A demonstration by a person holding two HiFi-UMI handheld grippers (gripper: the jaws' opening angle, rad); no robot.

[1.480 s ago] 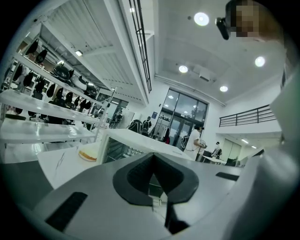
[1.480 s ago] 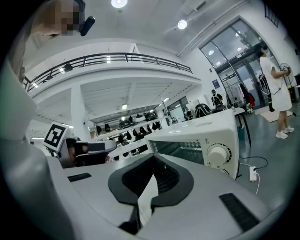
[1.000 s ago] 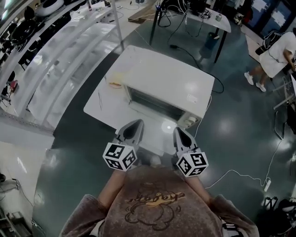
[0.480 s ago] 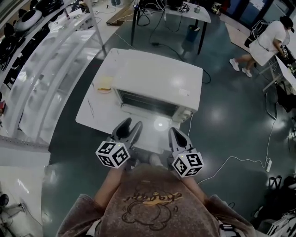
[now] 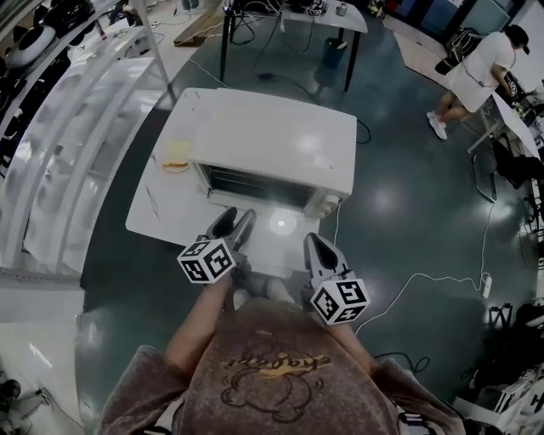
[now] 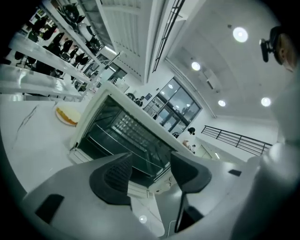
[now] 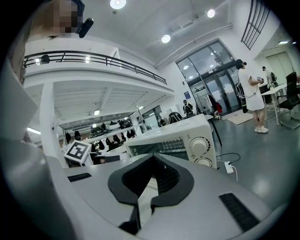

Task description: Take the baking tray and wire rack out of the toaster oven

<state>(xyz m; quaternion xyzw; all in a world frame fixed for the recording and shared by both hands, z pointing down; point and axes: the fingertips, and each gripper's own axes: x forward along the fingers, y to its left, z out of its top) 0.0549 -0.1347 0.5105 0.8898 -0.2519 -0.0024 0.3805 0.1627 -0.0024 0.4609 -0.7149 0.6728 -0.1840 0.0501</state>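
Observation:
The white toaster oven stands on a white table with its glass front facing me, and the door looks closed. Behind the glass in the left gripper view, a wire rack shows inside the oven; I cannot make out the baking tray. My left gripper hovers just in front of the oven's left half. Its jaws are opening with nothing between them. My right gripper stays near the table's front edge, below the oven's knob end. That gripper is shut and holds nothing.
A plate with a piece of food lies on the table left of the oven. A power cable trails over the floor to the right. Long white shelving runs along the left, a dark desk stands behind, and a person stands far right.
The left gripper's jaws have gone from shut to wide apart, and it has dropped lower in front of the oven. The right gripper has barely moved.

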